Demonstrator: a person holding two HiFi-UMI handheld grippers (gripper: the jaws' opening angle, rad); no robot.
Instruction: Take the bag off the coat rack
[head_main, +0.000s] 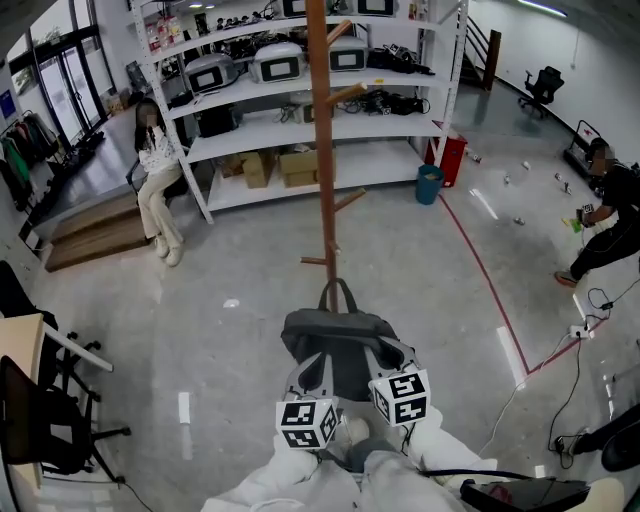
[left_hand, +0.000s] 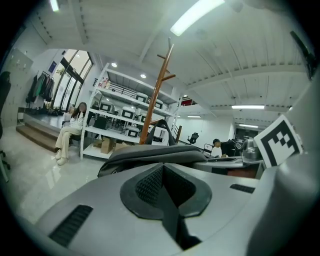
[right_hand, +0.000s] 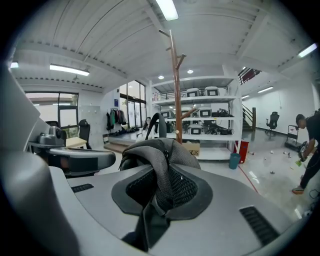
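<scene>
Head view: the grey bag (head_main: 335, 340) sits just toward 6 o'clock of centre, held above the floor (head_main: 200, 330). Its handle (head_main: 338, 292) points to 12 o'clock and stands against the foot of the wooden rack (head_main: 322, 150). Whether the handle hooks a peg I cannot tell. The left claw (head_main: 312, 372) meets the bag's 7 o'clock corner and the right claw (head_main: 385, 358) its 5 o'clock corner. A white shelf (head_main: 400, 125) fills 12 o'clock. One person (head_main: 158, 190) sits at 10 o'clock and another (head_main: 610, 215) crouches at 3 o'clock.

Left gripper view: the left claw (left_hand: 162, 170) has its jaws drawn together at the bag's (left_hand: 150, 152) near edge, and a thin dark fold seems pinched between them. The bag lies flat across 12 o'clock of the jaws, with the rack (left_hand: 157, 95) rising beyond it.

Right gripper view: the right claw (right_hand: 165, 172) is clamped on a bunched fold of the bag's (right_hand: 155, 150) mesh, which bulges up at 12 o'clock. The handle loop stands just at 11 o'clock of the rack's (right_hand: 176, 85) pole.
</scene>
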